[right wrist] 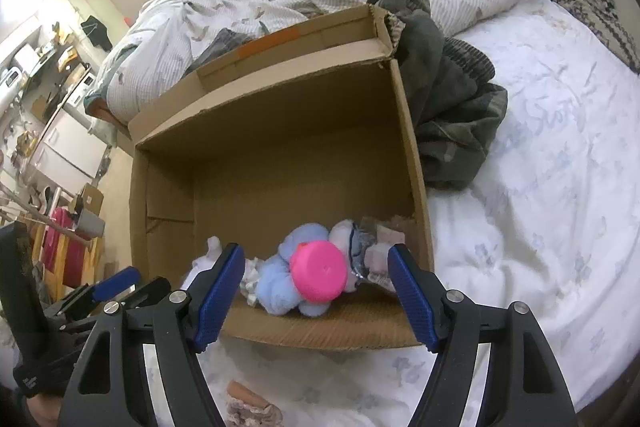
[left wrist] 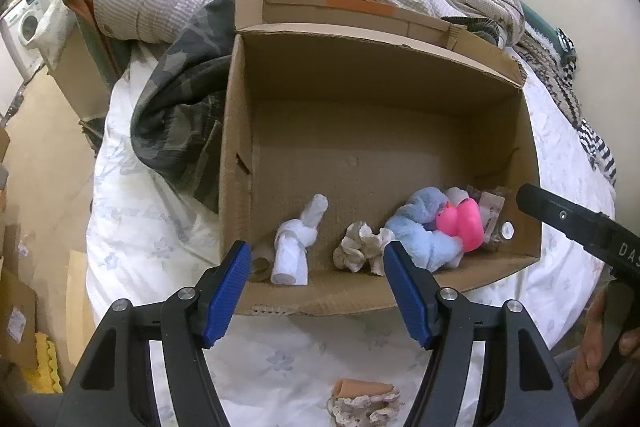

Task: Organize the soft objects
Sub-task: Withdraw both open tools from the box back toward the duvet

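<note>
Soft, even indoor light; the white bed sheet (left wrist: 152, 227) reads bright, almost washed out. The cardboard box (right wrist: 280, 131) interior is shadowed. Strong fisheye bending, dark vignetted corners, slight edge blur.

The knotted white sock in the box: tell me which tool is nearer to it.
Left. The left tool hangs open right in front of the knotted white sock; the right tool is further along the cardboard box, over the pink toy.

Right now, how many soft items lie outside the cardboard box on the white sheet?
1: a peach sock with lace trim on the sheet just before the cardboard box, below the open left gripper. Others may be hidden.
</note>
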